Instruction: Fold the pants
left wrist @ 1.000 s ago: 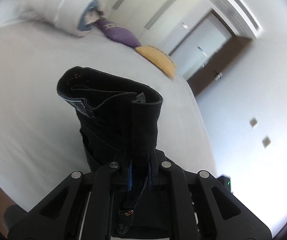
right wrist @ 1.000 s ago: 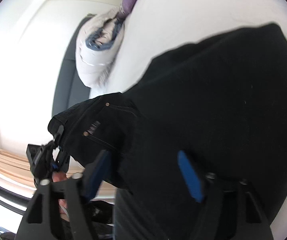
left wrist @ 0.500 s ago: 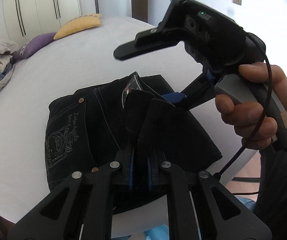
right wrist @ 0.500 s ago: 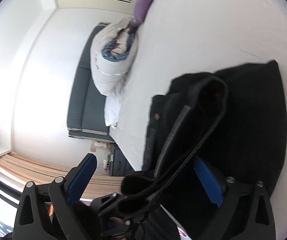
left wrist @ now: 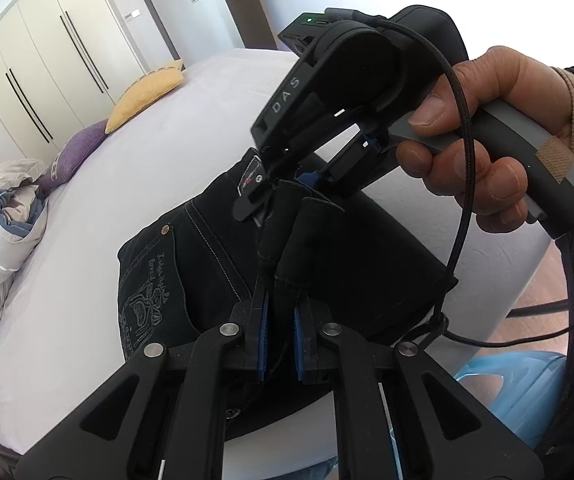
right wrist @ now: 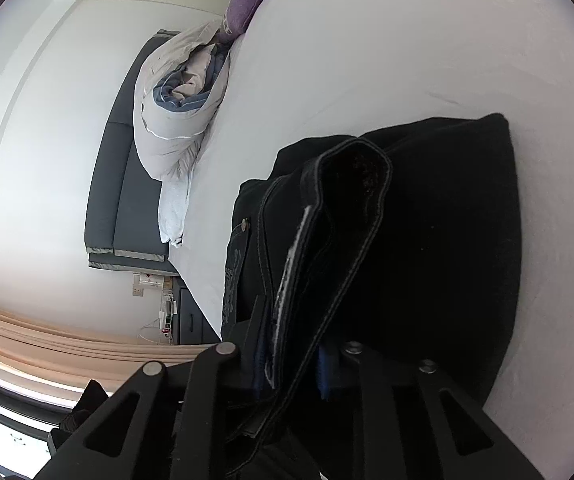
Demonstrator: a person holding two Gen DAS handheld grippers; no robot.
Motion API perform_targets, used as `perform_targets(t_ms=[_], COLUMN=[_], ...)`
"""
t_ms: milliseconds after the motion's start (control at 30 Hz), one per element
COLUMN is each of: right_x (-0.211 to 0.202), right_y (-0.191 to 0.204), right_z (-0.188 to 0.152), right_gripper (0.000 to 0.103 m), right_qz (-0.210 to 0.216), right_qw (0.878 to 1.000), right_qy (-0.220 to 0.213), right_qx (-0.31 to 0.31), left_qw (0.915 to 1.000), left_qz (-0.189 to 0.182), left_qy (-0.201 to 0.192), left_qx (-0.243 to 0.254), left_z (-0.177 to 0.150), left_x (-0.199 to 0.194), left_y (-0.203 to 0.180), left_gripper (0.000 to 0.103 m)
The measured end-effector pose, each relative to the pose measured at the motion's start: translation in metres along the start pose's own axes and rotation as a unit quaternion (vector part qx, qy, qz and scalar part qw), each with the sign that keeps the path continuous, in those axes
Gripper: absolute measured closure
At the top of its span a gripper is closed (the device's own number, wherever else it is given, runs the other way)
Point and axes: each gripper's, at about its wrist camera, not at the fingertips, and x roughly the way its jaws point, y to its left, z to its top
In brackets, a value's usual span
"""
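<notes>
Black jeans (left wrist: pixel 191 276) lie folded on the white bed (left wrist: pixel 87 208) near its corner, back pocket stitching facing up. My left gripper (left wrist: pixel 281 336) is shut on a raised fold of the jeans fabric. My right gripper (left wrist: pixel 287 188), held in a hand, reaches down from the upper right onto the waistband. In the right wrist view the right gripper (right wrist: pixel 291 368) is shut on the stitched waistband edge of the jeans (right wrist: pixel 439 240), which stands up between the blue pads.
A rolled grey-white duvet (left wrist: pixel 3 236) lies at the bed's far left, with a purple pillow (left wrist: pixel 77 152) and a yellow pillow (left wrist: pixel 147 94) beyond. White wardrobes (left wrist: pixel 47 68) stand behind. A blue object (left wrist: pixel 515 392) sits on the wooden floor by the bed's corner.
My right gripper was open and has closed on the jeans waistband. My left gripper swung down from the lifted fabric toward the bed and keeps its hold.
</notes>
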Motion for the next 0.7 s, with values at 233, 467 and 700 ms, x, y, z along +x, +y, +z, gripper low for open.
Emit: perform_targets(t_ms=[233, 467, 700], right_x=[-0.032, -0.035, -0.030], right_y=[-0.004, -0.038, -0.052], right_z=[-0.005, -0.019, -0.027], right_gripper=[0.086, 0.086, 0.087], right_qz=[0.014, -0.006, -0.017], right_qw=[0.998, 0.998, 0.997], right_qy=[-0.054, -0.064, -0.067], right_qx=[-0.023, -0.010, -0.018], left_qw=[0.9988, 0.9979, 0.9967], left_qz=[-0.013, -0.051, -0.076], left_qy=[-0.020, 0.010, 0.027], left_qx=[0.042, 0.038, -0.002], left_z=[0.007, -0.011, -0.028], left_x=[-0.004, 0.007, 0.015], left_y=[-0.021, -0.059, -0.054], left_gripper=[0.095, 0.094, 0.091])
